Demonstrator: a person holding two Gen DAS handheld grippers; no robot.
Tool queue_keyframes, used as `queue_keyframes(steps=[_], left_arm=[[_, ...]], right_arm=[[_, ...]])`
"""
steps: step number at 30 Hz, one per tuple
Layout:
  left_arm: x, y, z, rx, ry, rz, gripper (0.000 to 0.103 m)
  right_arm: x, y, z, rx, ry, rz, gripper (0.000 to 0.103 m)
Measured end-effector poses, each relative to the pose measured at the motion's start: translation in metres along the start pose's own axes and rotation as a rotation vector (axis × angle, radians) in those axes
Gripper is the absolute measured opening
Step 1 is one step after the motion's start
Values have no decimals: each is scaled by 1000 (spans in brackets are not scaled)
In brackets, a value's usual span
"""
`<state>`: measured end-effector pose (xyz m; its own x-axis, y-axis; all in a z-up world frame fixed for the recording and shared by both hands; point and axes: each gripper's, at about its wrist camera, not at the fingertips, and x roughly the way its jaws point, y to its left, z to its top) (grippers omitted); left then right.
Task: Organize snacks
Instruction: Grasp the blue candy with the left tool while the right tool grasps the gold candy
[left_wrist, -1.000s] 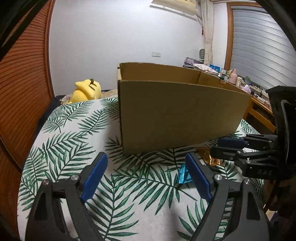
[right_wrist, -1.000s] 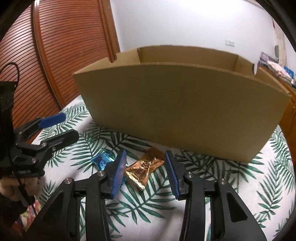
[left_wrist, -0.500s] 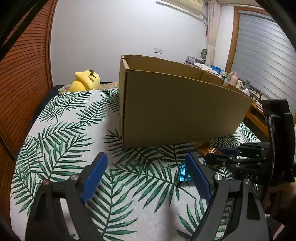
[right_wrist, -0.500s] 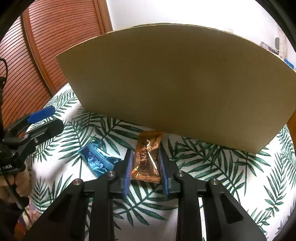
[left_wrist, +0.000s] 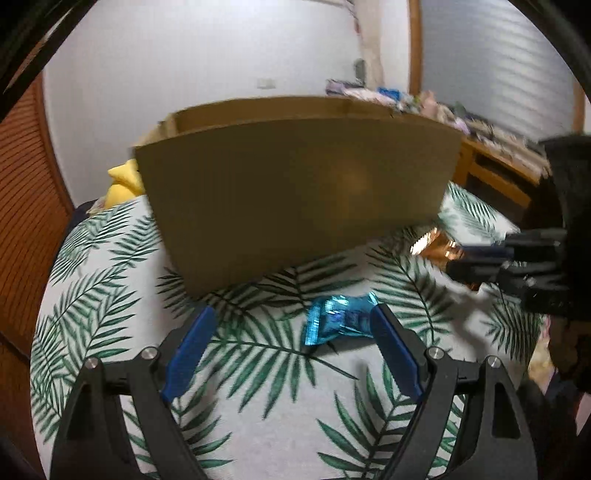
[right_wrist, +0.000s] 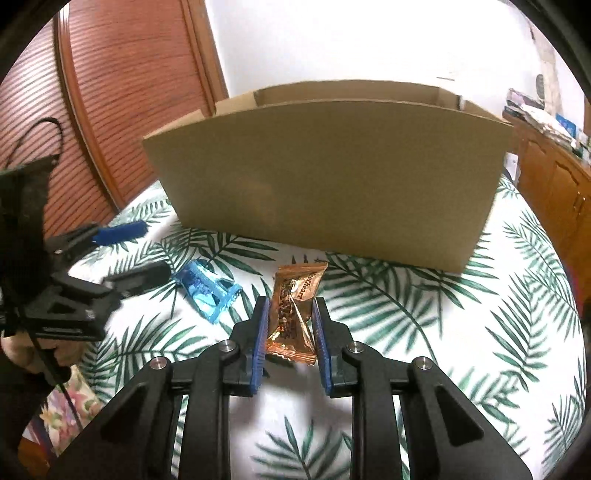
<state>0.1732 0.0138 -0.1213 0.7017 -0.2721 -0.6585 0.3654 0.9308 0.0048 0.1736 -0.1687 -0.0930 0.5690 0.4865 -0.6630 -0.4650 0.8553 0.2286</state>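
**Right hand-held gripper clamped on gold snack, left one spread beside the blue snack**

Right hand-held gripper (right_wrist: 289, 325) has its blue pads pressed against both long sides of a gold foil snack packet (right_wrist: 295, 317); the jaws are drawn in tight on it. The packet's long axis runs along the fingers, its crimped near end sitting between the pads and its far end pointing away toward the cardboard box (right_wrist: 332, 177). Printed lettering runs along the far part of the wrapper. Whether the packet is clear of the cloth or resting on it cannot be told.

Left hand-held gripper (left_wrist: 291, 347) stands wide apart, holding nothing. A blue foil snack packet (left_wrist: 340, 321) lies flat on the palm-leaf cloth (left_wrist: 110, 295), between the two spread fingers and close against the inner side of the right-hand one; contact cannot be made out. Its long axis lies crosswise to the left fingers, running from one finger toward the other. In the right wrist view the same blue packet sits just beside the gold one, to its left, angled diagonally, with the tip of the left gripper near its far end.

Beyond both packets the open-topped cardboard box stands upright on the cloth, its long side wall facing the cameras. A yellow plush toy (left_wrist: 123, 184) peeks out behind the box's left corner.
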Motion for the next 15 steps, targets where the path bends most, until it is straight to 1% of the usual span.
queue_keyframes(steps=[3, 8, 10, 15], left_arm=[[5, -8, 1, 45, 42, -18, 86], [11, -12, 3, 88, 96, 8, 85], [14, -12, 4, 91, 121, 21, 83], [21, -9, 5, 99, 156, 48, 76]], right_arm=[[-7, -1, -5, 28, -13, 20, 21], [-16, -1, -9, 27, -22, 21, 21], [-19, -2, -10, 32, -26, 27, 21], [-24, 0, -17, 21, -35, 22, 21]])
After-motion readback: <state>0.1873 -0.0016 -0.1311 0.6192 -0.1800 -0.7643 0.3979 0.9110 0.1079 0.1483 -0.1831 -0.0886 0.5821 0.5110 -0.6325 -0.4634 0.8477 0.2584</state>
